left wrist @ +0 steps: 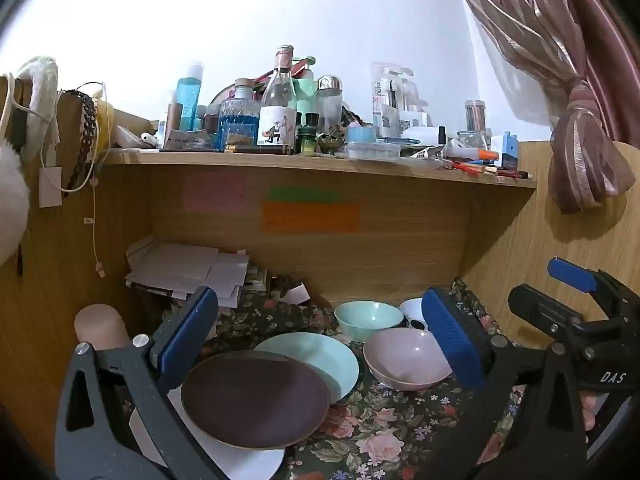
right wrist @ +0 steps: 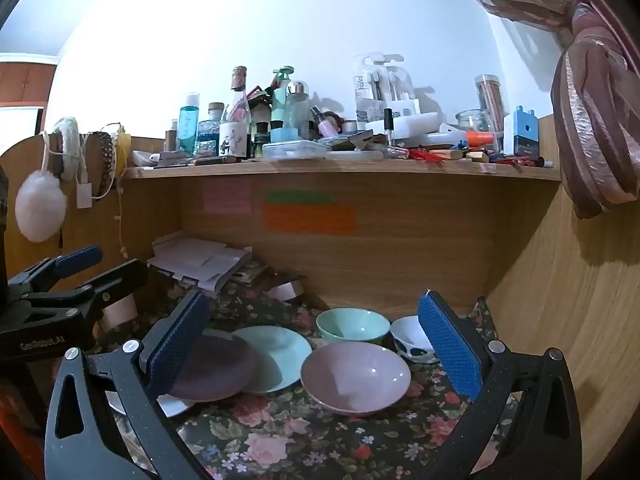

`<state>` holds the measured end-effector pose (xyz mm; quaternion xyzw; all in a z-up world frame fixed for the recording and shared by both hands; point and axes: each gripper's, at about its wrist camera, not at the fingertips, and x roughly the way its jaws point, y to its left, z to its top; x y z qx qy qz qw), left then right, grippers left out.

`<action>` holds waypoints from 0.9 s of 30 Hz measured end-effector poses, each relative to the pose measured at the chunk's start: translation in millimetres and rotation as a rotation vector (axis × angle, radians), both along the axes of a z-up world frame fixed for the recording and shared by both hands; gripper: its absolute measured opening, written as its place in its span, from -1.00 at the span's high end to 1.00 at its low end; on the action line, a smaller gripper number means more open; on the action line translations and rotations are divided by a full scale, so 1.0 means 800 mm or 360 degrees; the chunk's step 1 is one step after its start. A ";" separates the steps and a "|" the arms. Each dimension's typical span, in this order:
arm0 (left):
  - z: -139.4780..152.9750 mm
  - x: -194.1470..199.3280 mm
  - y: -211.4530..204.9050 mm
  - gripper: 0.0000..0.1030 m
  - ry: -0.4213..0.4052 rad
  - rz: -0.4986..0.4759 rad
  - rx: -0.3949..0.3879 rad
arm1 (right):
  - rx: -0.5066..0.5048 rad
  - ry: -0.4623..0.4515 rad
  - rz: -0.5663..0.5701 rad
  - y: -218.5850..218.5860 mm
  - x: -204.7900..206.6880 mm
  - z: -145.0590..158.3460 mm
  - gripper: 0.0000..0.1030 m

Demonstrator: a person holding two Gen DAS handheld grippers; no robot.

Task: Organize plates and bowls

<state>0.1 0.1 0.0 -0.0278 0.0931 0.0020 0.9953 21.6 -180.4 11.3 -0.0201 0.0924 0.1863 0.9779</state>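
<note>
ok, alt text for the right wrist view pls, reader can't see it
The open right gripper hovers empty over a floral tablecloth holding a pink bowl, mint bowl, black-and-white bowl, and overlapping dark, mint and white plates. The left gripper shows at left; a cluttered wooden shelf sits above.

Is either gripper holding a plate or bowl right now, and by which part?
Nothing is held. The left gripper and right gripper are both open, with nothing between their fingers, above the dishes on the floral cloth.
</note>
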 end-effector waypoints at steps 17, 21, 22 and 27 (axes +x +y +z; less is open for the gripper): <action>-0.001 0.001 -0.004 -1.00 -0.0031 0.0009 0.0035 | 0.0062 0.0009 0.0009 -0.003 0.004 0.000 -1.00; -0.001 -0.001 -0.007 -1.00 -0.0047 0.0008 0.0046 | 0.0059 -0.0003 -0.0002 -0.003 0.003 0.000 -1.00; -0.001 0.000 -0.007 -1.00 -0.0048 0.0006 0.0047 | 0.0061 -0.0003 -0.0001 -0.003 0.002 0.000 -1.00; -0.001 -0.001 -0.008 -1.00 -0.0050 0.0005 0.0050 | 0.0064 -0.0002 -0.0002 -0.003 0.002 0.001 -1.00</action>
